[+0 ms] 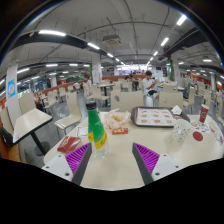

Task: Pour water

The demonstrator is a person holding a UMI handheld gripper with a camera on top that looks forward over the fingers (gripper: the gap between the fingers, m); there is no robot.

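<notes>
A clear plastic bottle (pixel 95 127) with a green and yellow label stands upright on the pale round table (pixel 112 166), just ahead of my left finger. My gripper (pixel 113 158) is open, its purple pads (pixel 79 157) spread wide with only bare tabletop between them. The bottle is apart from both fingers. A clear cup or glass (pixel 181 128) stands to the right on the table, beyond my right finger.
A flat tray (pixel 155 117) lies at the far side of the table, with a snack packet (pixel 119 129) near it and a red packet (pixel 71 145) beside my left finger. A red-lidded cup (pixel 203 113) stands at far right. A person (pixel 150 88) stands beyond among tables and chairs.
</notes>
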